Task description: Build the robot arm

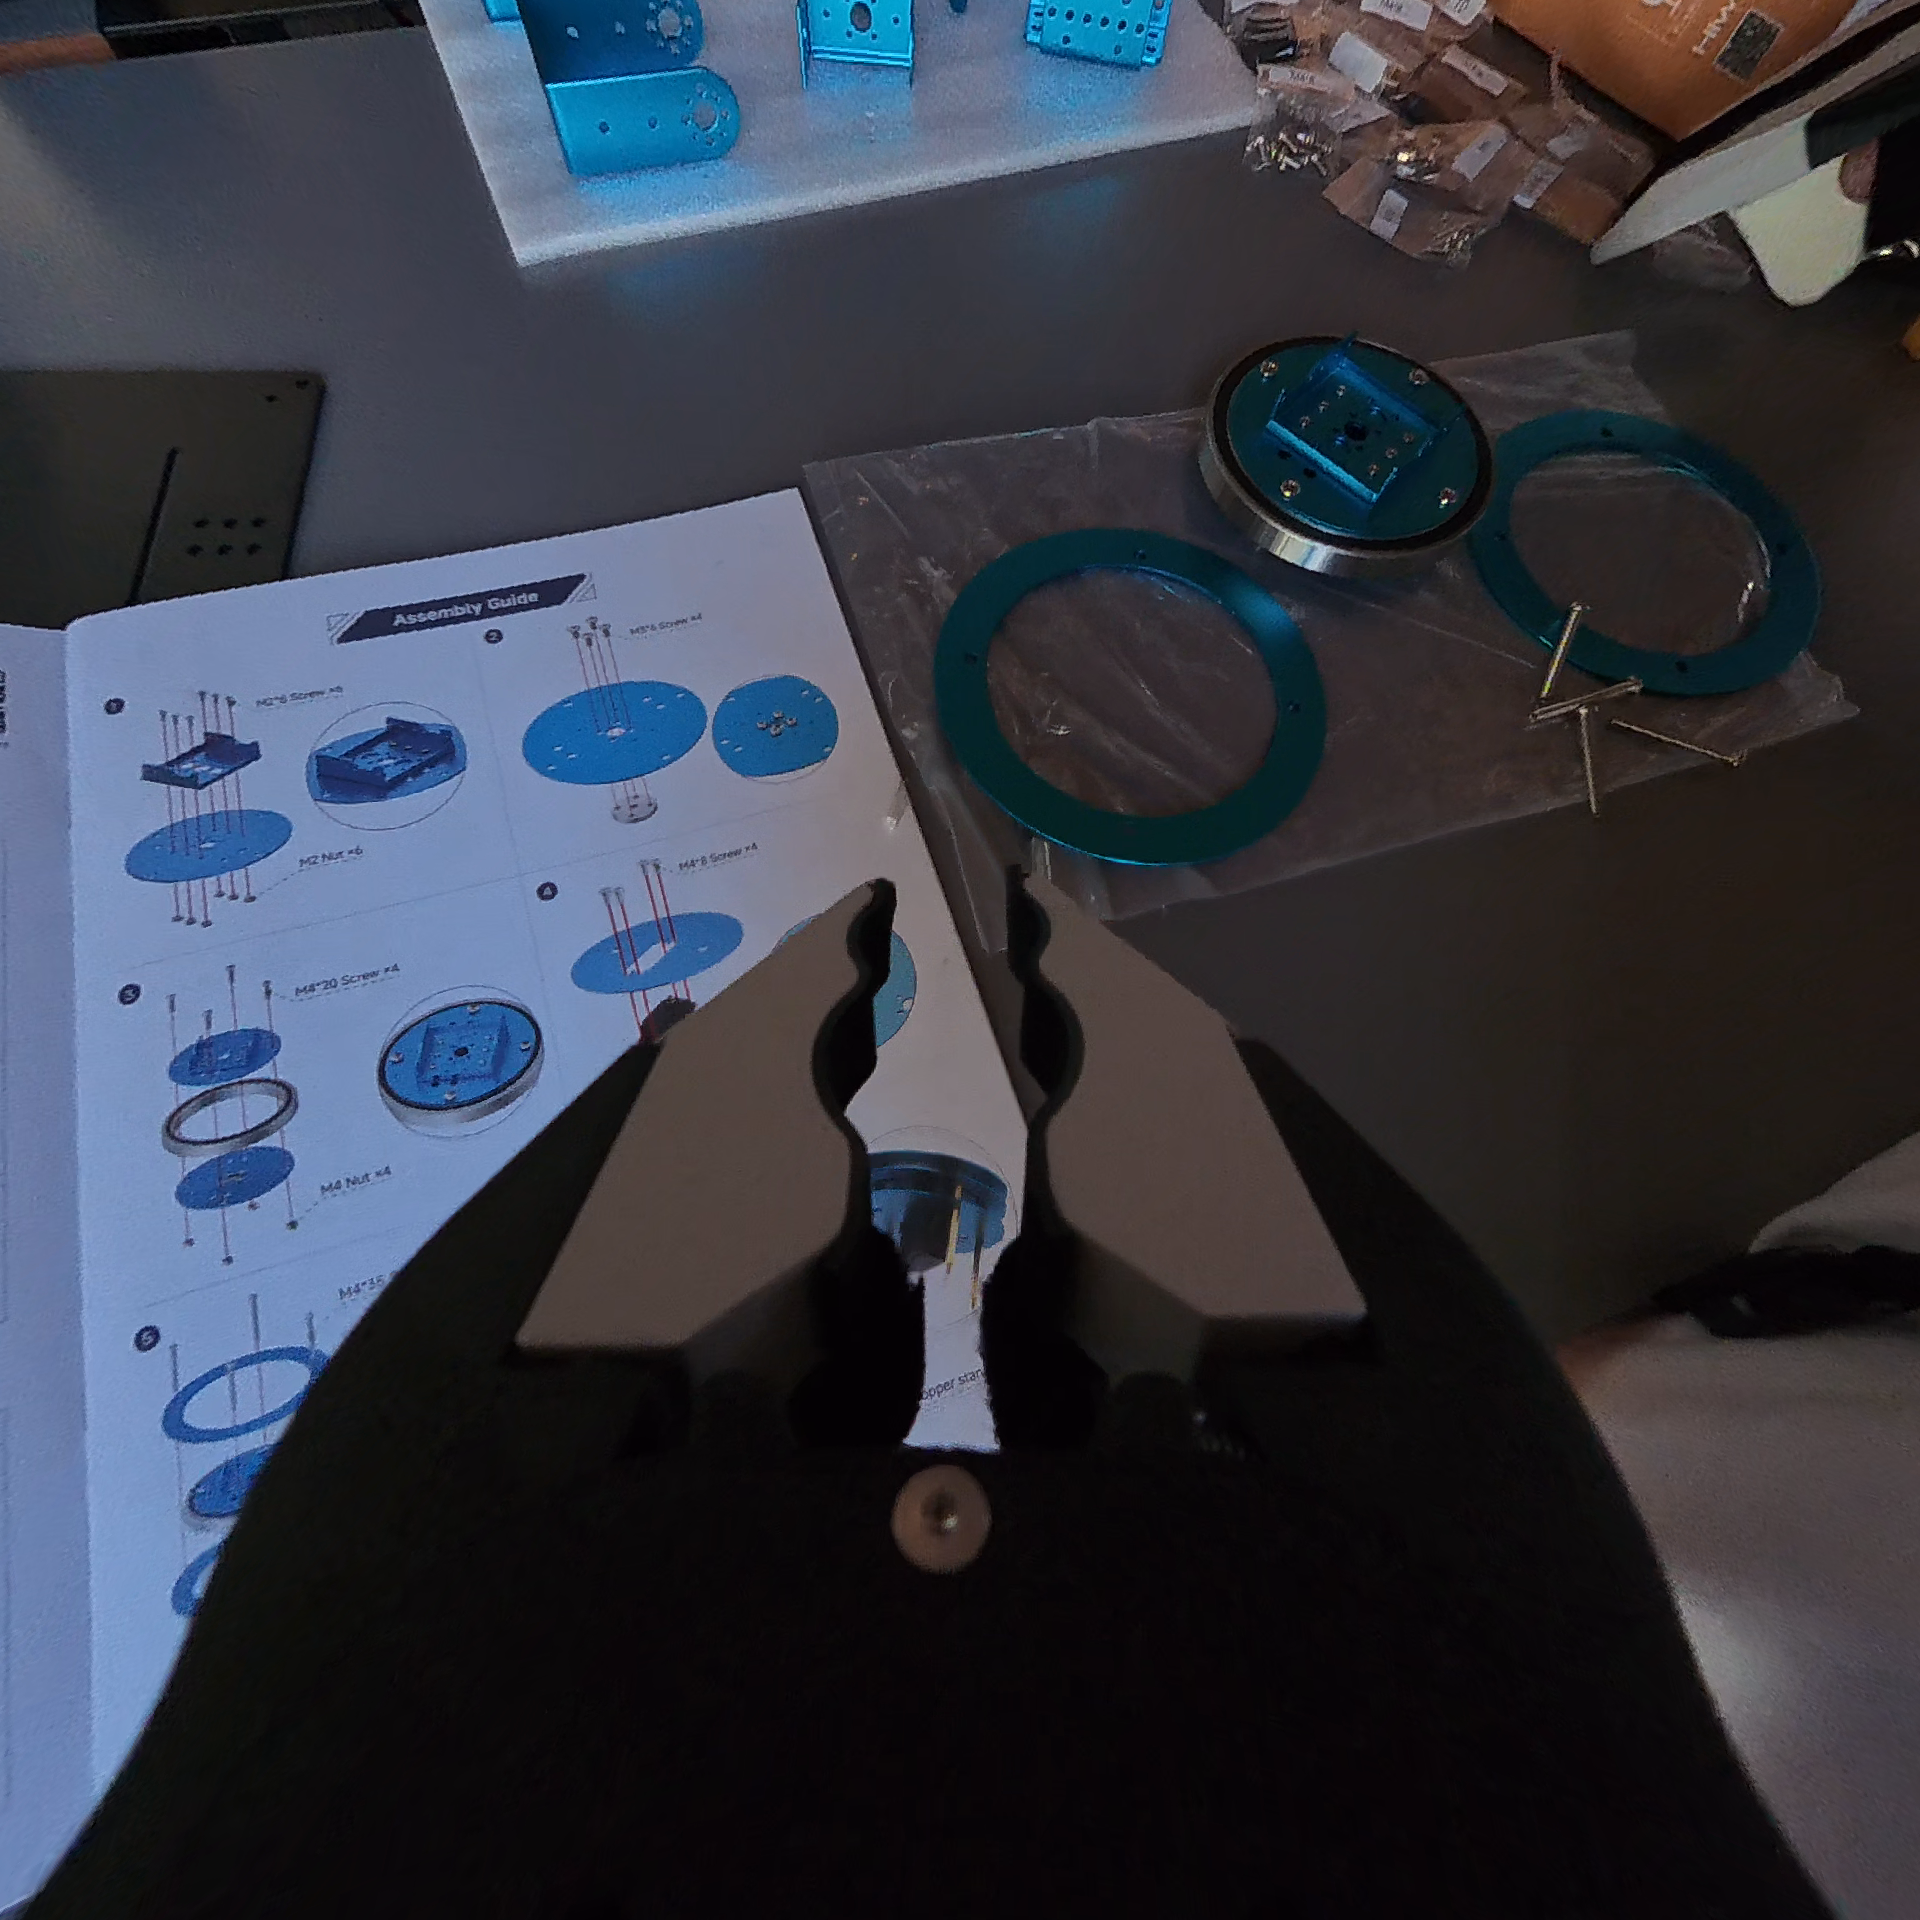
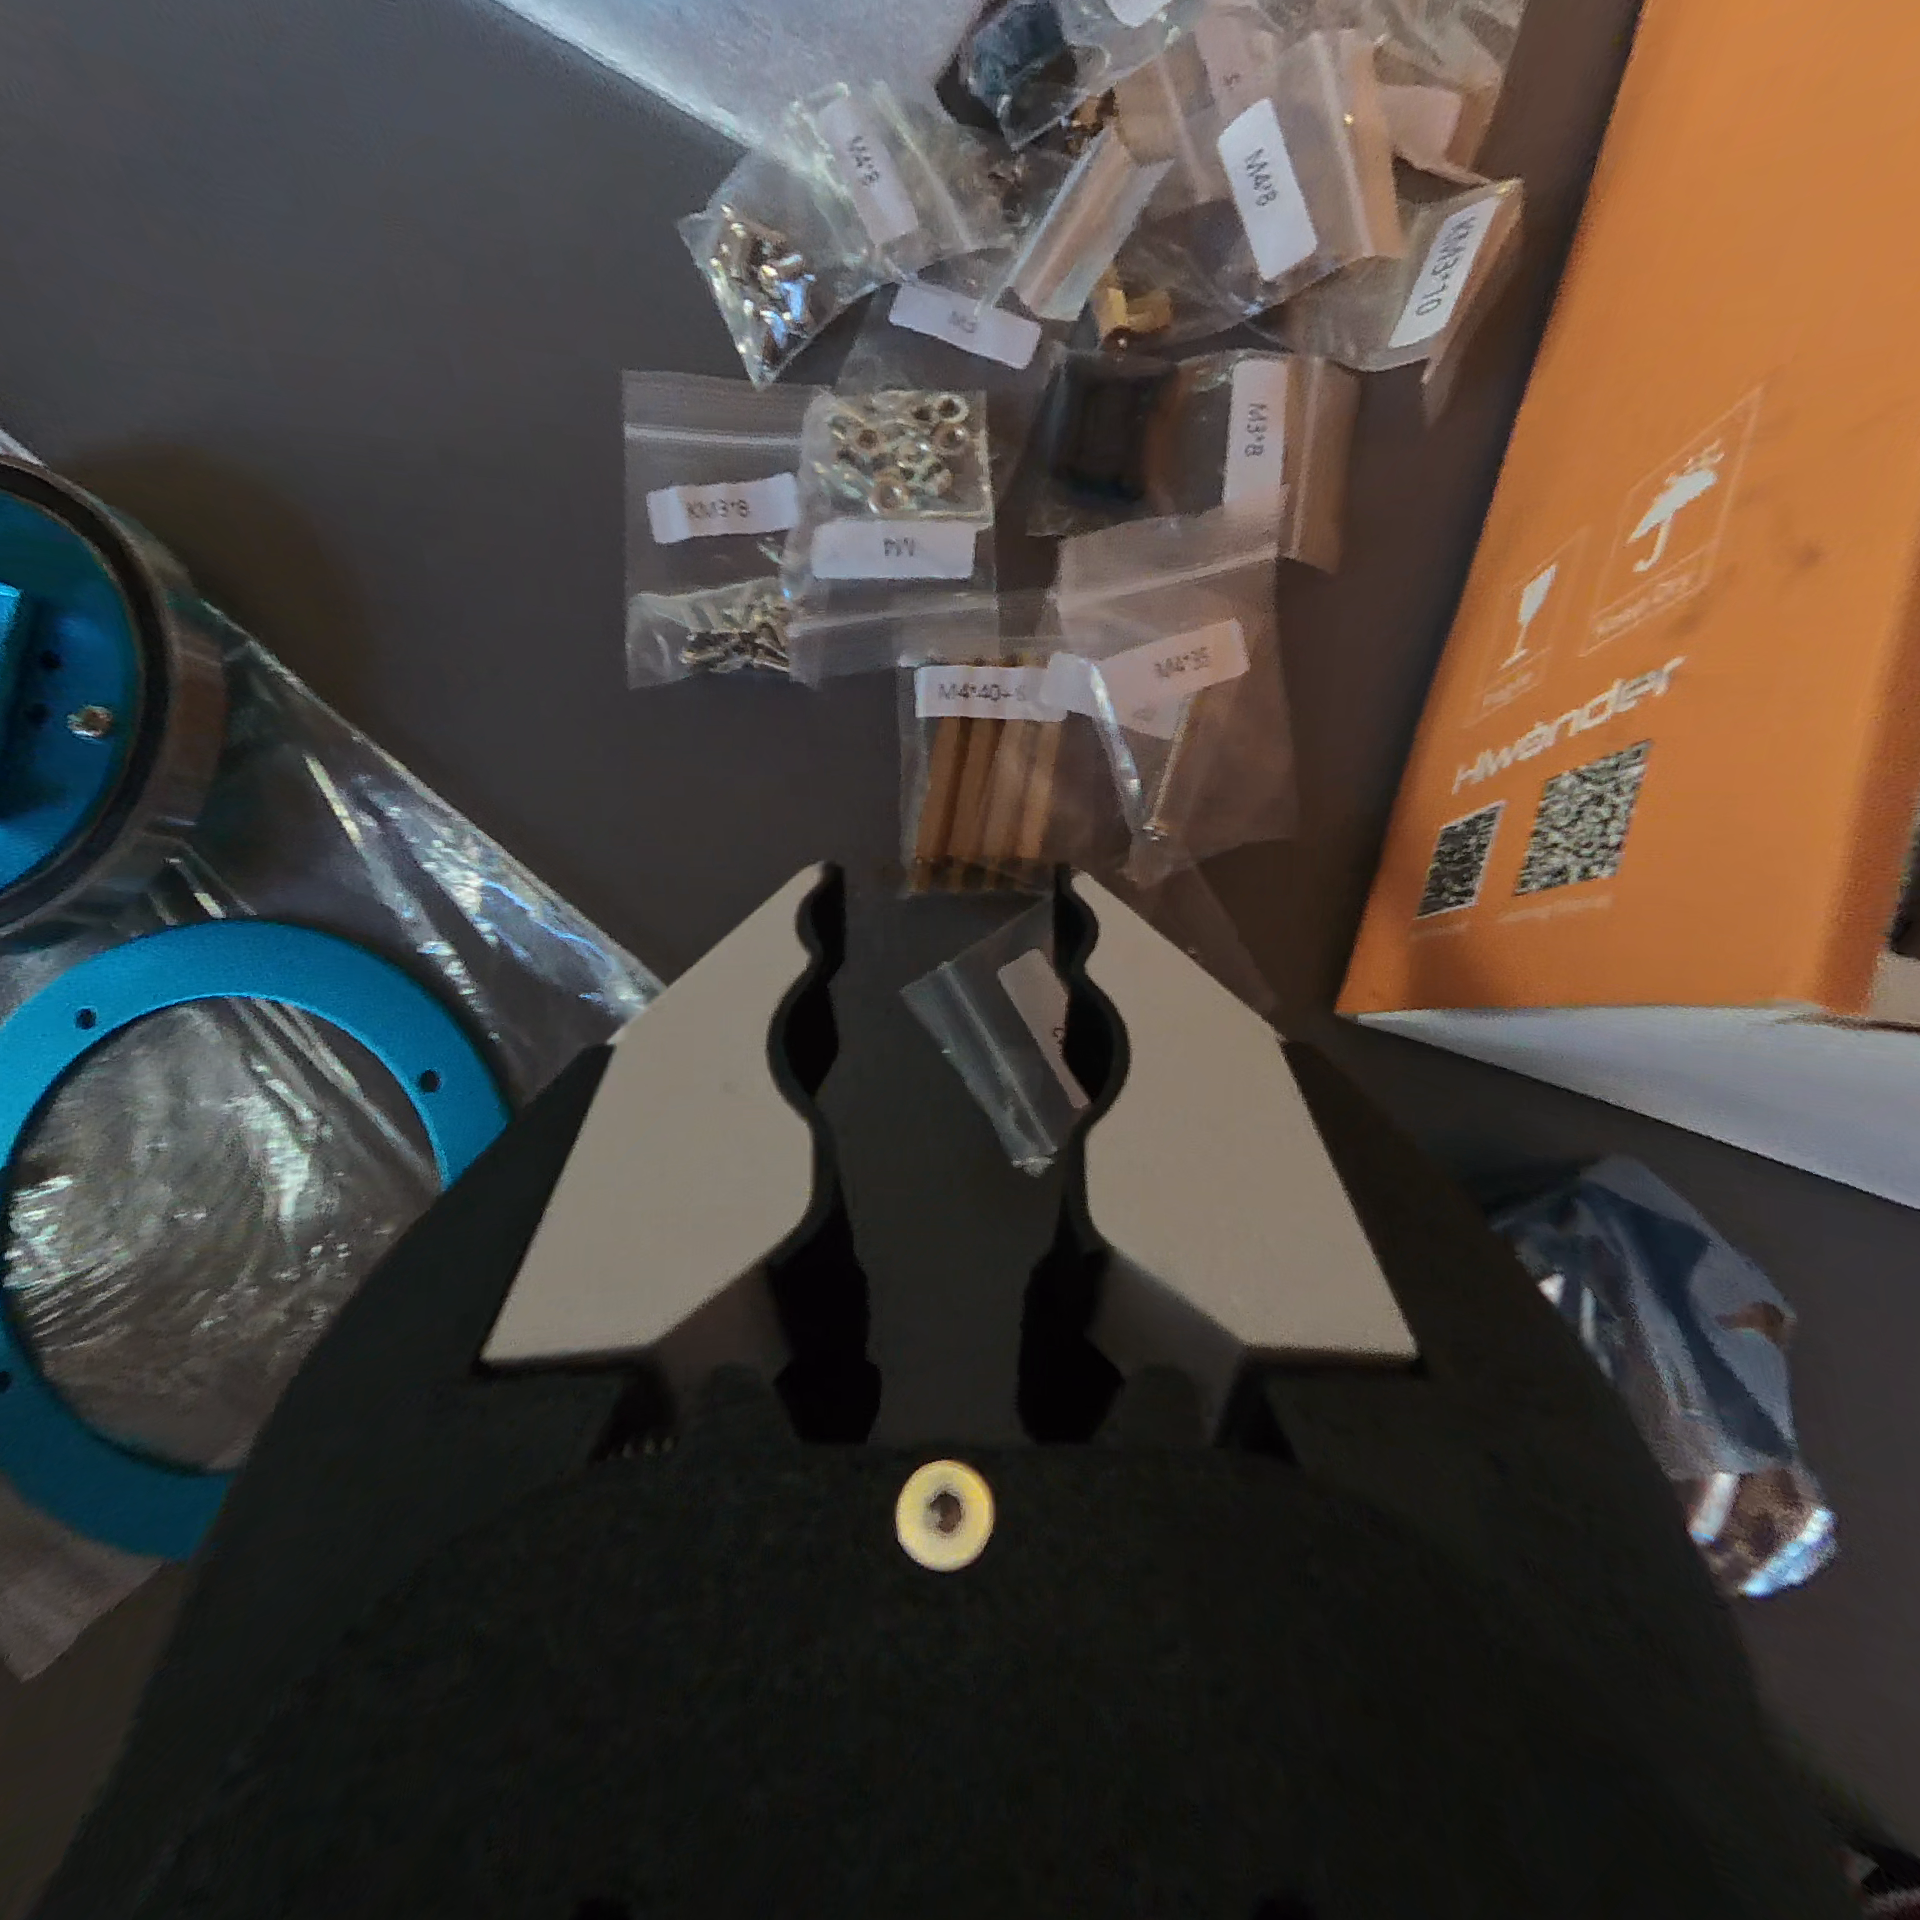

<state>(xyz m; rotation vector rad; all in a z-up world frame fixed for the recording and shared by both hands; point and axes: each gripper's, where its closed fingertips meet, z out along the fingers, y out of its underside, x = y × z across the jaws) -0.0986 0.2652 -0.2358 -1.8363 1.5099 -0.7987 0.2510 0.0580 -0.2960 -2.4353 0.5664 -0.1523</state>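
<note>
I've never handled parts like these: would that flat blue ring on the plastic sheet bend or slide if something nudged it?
The blue ring looks like thin metal, so probably stiff, not floppy. Lying flat, it shouldn't roll. On the glossy plastic sheet it may slide easily, and seems light.

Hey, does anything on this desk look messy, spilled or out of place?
A few long loose metal screws lie scattered on the clear plastic sheet, one resting across the far blue metal ring. The small clear hardware bags sit in an overlapping heap beside the orange cardboard box.
</note>
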